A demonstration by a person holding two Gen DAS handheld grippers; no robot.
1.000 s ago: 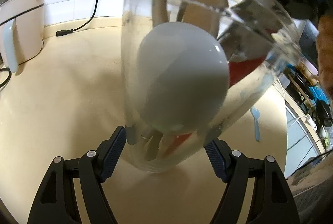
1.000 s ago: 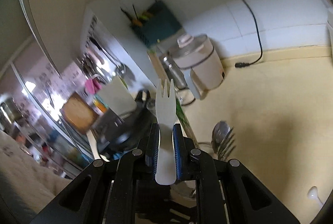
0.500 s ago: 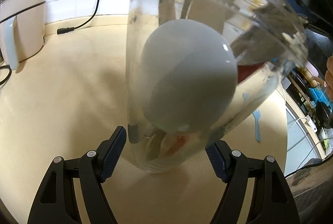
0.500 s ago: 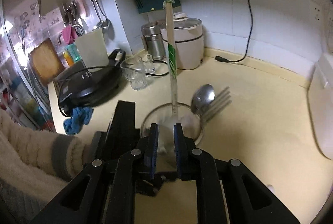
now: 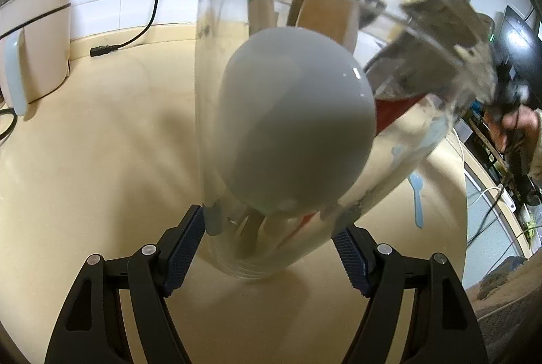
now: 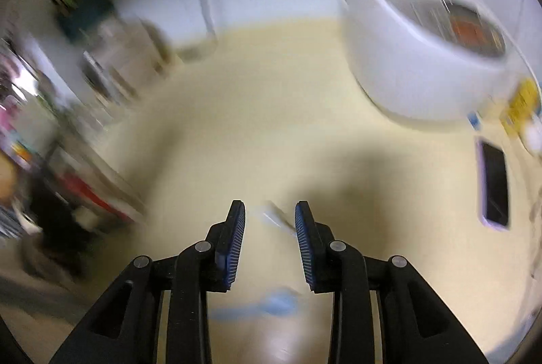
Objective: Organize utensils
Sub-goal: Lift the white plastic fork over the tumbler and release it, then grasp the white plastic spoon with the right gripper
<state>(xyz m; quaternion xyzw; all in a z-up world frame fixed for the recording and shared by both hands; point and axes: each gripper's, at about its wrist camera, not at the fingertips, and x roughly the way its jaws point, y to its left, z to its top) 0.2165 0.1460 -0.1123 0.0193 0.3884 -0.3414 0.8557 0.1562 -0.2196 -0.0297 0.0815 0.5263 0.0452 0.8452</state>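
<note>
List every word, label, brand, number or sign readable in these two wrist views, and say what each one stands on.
None can be read.
Yellow label at the right edge of the right wrist view: print smeared by motion blur.
Glass jar and white kettle in the left wrist view: no lettering shows.
Dark phone on the counter: screen blank.

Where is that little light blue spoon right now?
The light blue spoon lies flat on the cream counter, to the right of the clear glass jar in the left view. The right view shows it blurred under the right gripper.
</note>
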